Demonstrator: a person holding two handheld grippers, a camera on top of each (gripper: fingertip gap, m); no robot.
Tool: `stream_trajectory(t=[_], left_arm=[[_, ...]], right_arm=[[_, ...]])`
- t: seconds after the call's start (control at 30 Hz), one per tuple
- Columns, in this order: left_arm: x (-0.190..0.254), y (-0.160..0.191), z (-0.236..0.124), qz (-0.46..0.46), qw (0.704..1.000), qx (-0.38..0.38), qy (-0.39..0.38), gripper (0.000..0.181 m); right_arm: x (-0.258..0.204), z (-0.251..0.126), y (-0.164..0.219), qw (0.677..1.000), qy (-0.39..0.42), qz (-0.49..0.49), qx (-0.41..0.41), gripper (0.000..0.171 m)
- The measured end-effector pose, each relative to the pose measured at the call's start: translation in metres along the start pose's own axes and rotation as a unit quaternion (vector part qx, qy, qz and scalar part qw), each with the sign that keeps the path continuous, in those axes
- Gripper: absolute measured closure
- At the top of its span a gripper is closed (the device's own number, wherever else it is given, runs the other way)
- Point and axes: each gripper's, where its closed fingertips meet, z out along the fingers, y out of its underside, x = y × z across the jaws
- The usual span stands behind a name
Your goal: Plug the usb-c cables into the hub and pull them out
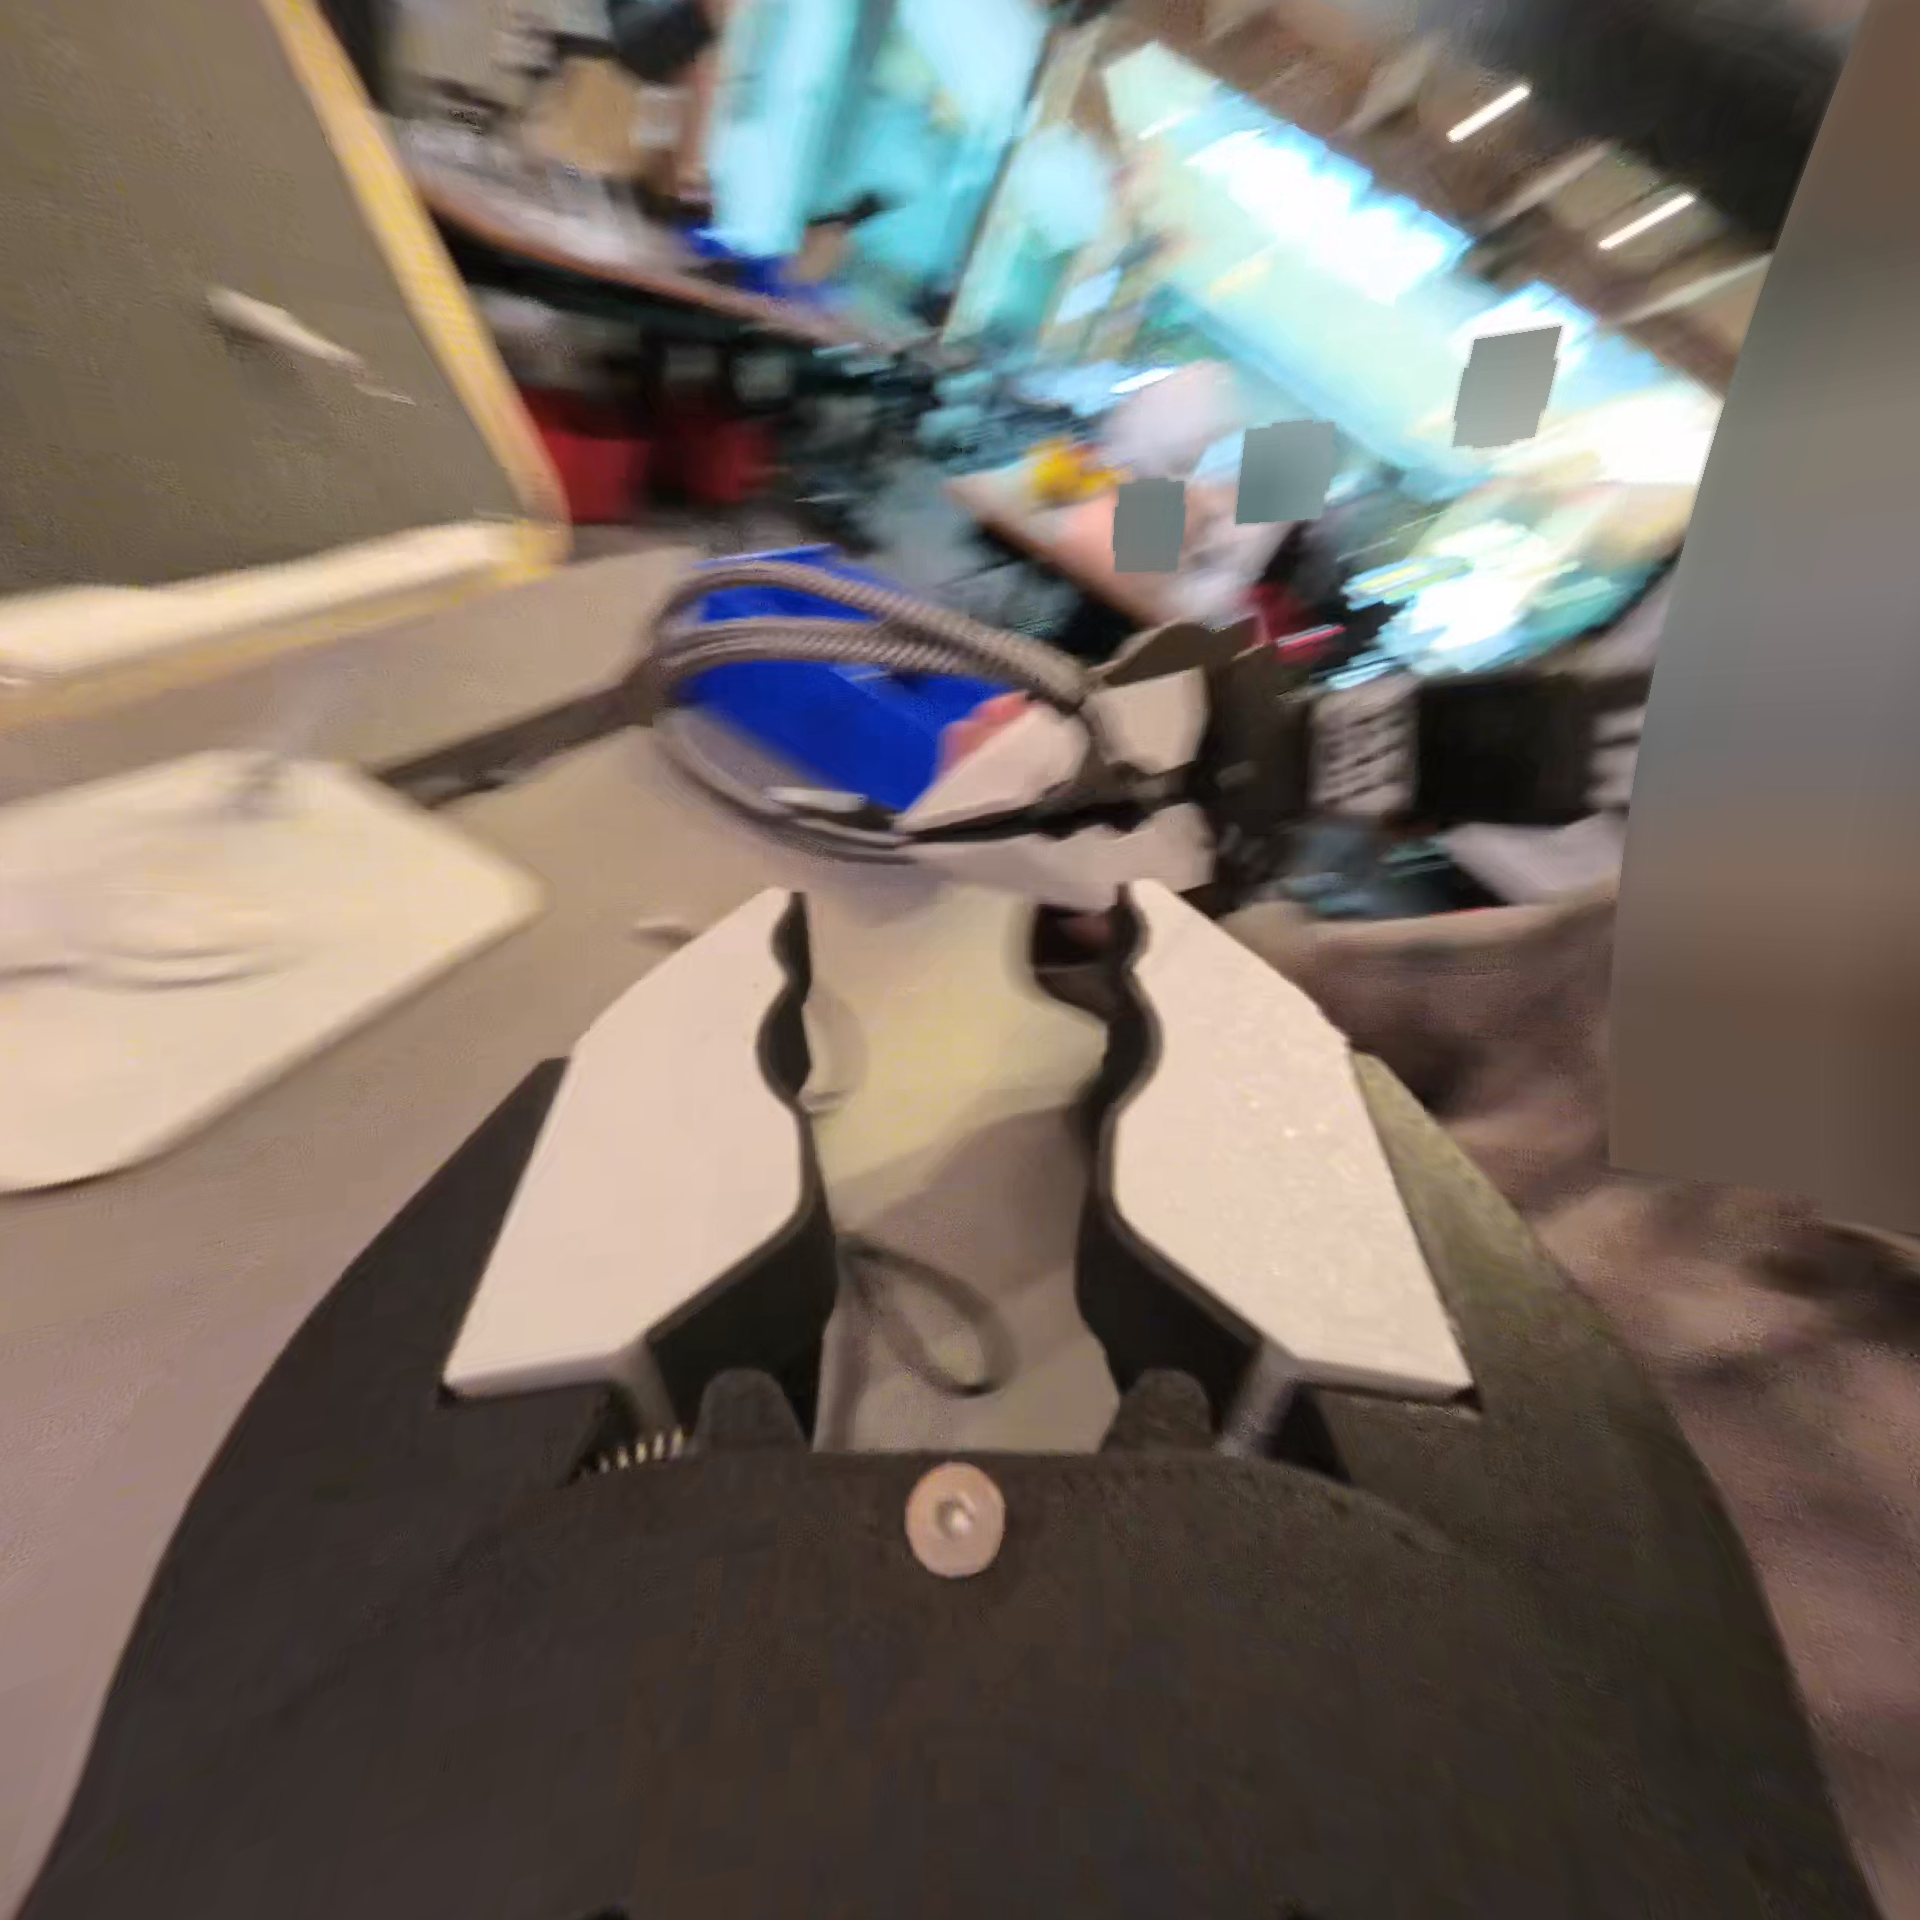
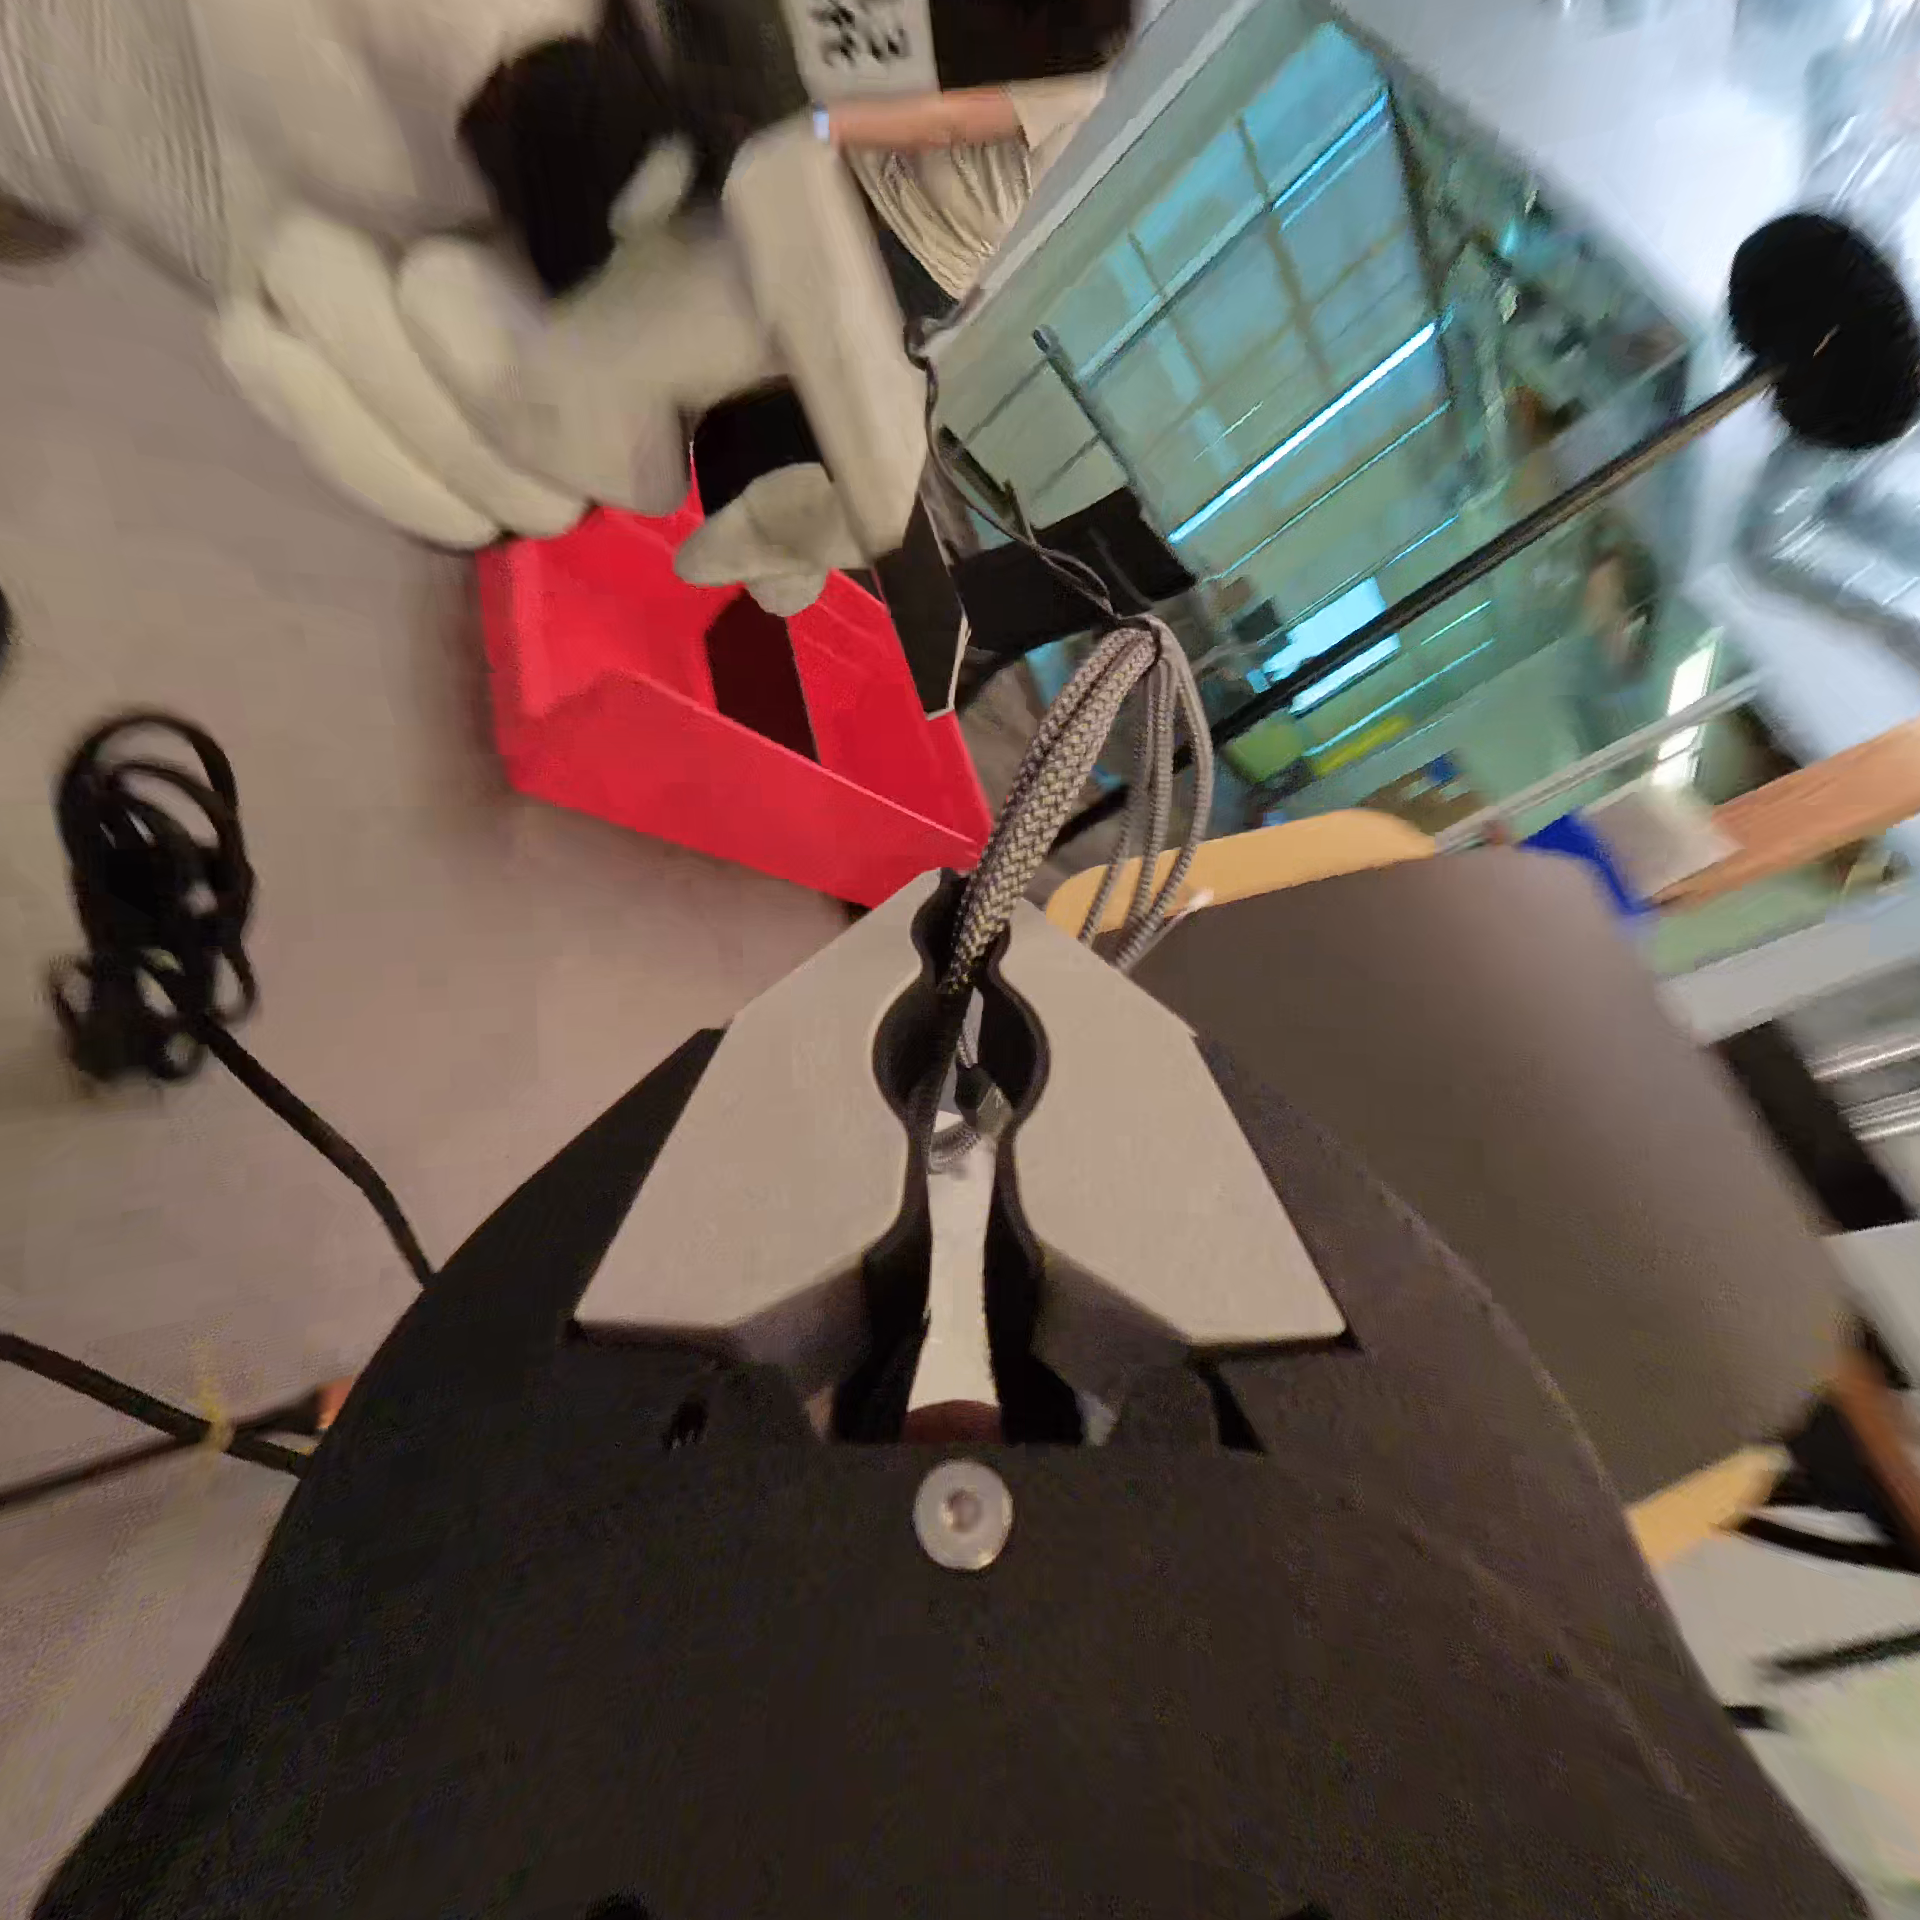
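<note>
In the right wrist view my right gripper [image 2: 971,925] is shut on a bundle of grey braided cables [image 2: 1049,790], which rises out of the fingertips and hangs in loops beyond. The left wrist view shows the same gripper [image 1: 935,826] just ahead, closed on the looped cable [image 1: 883,623]. My left gripper [image 1: 961,925] is open with nothing between its pale fingers [image 1: 707,1039]; it sits just short of the right gripper. Both views are blurred. I cannot make out the hub.
A red bin [image 2: 665,748] stands on the grey table [image 2: 416,987], under a gloved hand [image 2: 436,343]. A black cable coil [image 2: 145,883] lies at the left. A blue bin [image 1: 821,707] sits behind the cable loop, and a white tray [image 1: 208,956] lies to the left.
</note>
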Motion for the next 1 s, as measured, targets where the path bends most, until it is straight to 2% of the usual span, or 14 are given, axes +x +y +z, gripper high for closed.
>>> stream_trajectory(t=[0.03, 0.1, 0.23, 0.33, 0.47, 0.5, 0.57, 0.6, 0.67, 0.73, 0.8, 0.87, 0.93, 1.0], left_arm=[[0.012, 0.000, -0.001, -0.040, 0.997, 0.019, 0.064, 0.119], [0.024, -0.001, -0.004, -0.079, 0.986, 0.055, 0.135, 0.118], [0.040, 0.010, -0.001, -0.097, 0.972, 0.061, 0.204, 0.118], [0.045, 0.025, 0.011, -0.107, 0.969, 0.043, 0.217, 0.136], [0.055, 0.036, 0.022, -0.069, 0.974, 0.041, 0.211, 0.180], [0.052, 0.038, 0.025, -0.050, 0.981, 0.039, 0.184, 0.181], [0.052, 0.042, 0.029, -0.010, 0.988, 0.023, 0.152, 0.181], [0.049, 0.043, 0.030, 0.017, 0.992, 0.019, 0.122, 0.181], [0.041, 0.044, 0.031, 0.070, 0.996, 0.002, 0.062, 0.181], [0.029, 0.045, 0.031, 0.144, 0.989, -0.020, -0.019, 0.181], [0.025, 0.053, 0.034, 0.222, 0.970, -0.063, -0.071, 0.181], [0.020, 0.064, 0.039, 0.301, 0.939, -0.118, -0.119, 0.181], [0.018, 0.075, 0.045, 0.367, 0.904, -0.167, -0.145, 0.181], [0.024, 0.088, 0.053, 0.406, 0.882, -0.199, -0.132, 0.181]], right_arm=[[-0.003, -0.002, -0.001, 0.999, 0.014, -0.050, -0.008, 0.171], [-0.010, -0.007, -0.006, 0.987, 0.041, -0.154, -0.015, 0.171], [-0.032, -0.013, -0.012, 0.952, 0.052, -0.300, -0.017, 0.171], [-0.046, -0.014, -0.009, 0.935, 0.047, -0.352, -0.018, 0.171], [-0.061, -0.010, 0.005, 0.928, 0.022, -0.371, -0.029, 0.171], [-0.063, -0.008, 0.011, 0.932, 0.012, -0.359, -0.036, 0.171], [-0.067, -0.010, 0.016, 0.950, -0.011, -0.309, -0.037, 0.167], [-0.068, -0.011, 0.016, 0.962, -0.022, -0.269, -0.032, 0.149], [-0.069, -0.016, 0.019, 0.982, -0.065, -0.177, -0.028, 0.131], [-0.068, -0.025, 0.015, 0.992, -0.119, -0.048, 0.002, 0.127], [-0.066, -0.037, 0.006, 0.975, -0.191, 0.106, 0.040, 0.126], [-0.037, -0.047, -0.004, 0.948, -0.185, 0.239, 0.101, 0.132], [-0.004, -0.057, -0.009, 0.904, -0.179, 0.354, 0.157, 0.129], [0.015, -0.060, -0.008, 0.854, -0.202, 0.440, 0.192, 0.125]])
